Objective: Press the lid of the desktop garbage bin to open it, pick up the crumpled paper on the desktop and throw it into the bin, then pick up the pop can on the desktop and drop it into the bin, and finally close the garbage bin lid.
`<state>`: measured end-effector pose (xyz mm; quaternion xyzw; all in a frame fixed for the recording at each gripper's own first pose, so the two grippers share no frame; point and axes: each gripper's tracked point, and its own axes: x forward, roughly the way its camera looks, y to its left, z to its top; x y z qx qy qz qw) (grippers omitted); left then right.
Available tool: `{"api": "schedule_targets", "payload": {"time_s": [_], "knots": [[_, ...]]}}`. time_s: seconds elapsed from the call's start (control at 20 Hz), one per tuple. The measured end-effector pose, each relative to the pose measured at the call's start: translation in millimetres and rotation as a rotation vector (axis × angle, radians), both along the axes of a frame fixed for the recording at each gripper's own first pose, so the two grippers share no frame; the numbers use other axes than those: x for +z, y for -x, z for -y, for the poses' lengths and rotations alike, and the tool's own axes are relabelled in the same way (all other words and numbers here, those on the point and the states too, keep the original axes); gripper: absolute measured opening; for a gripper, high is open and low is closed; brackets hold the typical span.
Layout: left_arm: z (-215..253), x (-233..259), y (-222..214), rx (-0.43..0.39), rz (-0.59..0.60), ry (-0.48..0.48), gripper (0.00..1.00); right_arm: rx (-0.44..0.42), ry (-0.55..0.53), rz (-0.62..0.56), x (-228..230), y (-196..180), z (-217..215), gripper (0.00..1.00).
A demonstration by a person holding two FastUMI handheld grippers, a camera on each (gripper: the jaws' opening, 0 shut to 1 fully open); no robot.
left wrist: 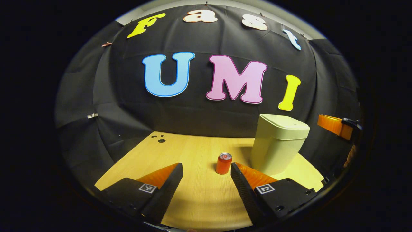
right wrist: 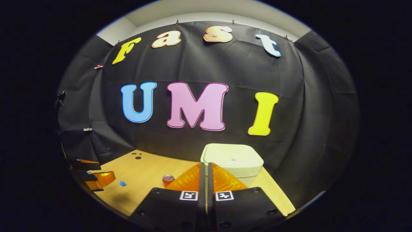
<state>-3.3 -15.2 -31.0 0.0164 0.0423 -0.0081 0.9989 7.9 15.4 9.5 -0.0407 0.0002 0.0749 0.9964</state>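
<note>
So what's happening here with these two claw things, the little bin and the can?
A person holds a two-finger gripper in each hand over a wooden table. The right gripper is shut with nothing between its fingers and hangs just in front of the pale bin, whose lid is closed. The left gripper is open, and the pop can stands upright on the table a little beyond it, untouched. A small blue scrap lies on the table near the left gripper.
</note>
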Motion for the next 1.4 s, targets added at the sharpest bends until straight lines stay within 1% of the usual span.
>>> {"api": "schedule_targets", "payload": {"time_s": [0.15,0.4,0.55,0.75,0.8,0.95,1.15,1.3,1.4], "knots": [[1,1,0,-0.001,0.001,-0.009,0.96,0.021,-0.03,-0.017,1,-1,-3,0.05],[4,-3,-2,-0.007,-0.01,-0.028,0.96,0.076,-0.022,0.003,17,-8,-9,0.05],[5,-4,-4,-0.003,-0.015,-0.027,0.96,0.08,-0.022,-0.016,21,-20,-4,0.05],[2,-6,-7,0.014,-0.022,-0.021,0.96,0.07,-0.034,-0.033,28,-47,5,0.05],[1,-8,-8,0.023,-0.024,-0.02,0.96,0.065,-0.032,-0.043,29,-53,8,0.05],[-3,-10,-11,0.046,-0.032,-0.015,0.96,0.018,-0.022,-0.065,28,-81,28,0.05],[-12,-14,-17,0.094,-0.049,-0.034,0.96,-0.043,-0.045,-0.122,16,-117,54,0.05],[-13,-12,-21,0.103,-0.054,-0.024,0.96,-0.08,-0.057,-0.154,4,-136,70,0.05],[-15,-12,-24,0.111,-0.059,-0.032,0.96,-0.092,-0.043,-0.161,-3,-148,76,0.05]]}}
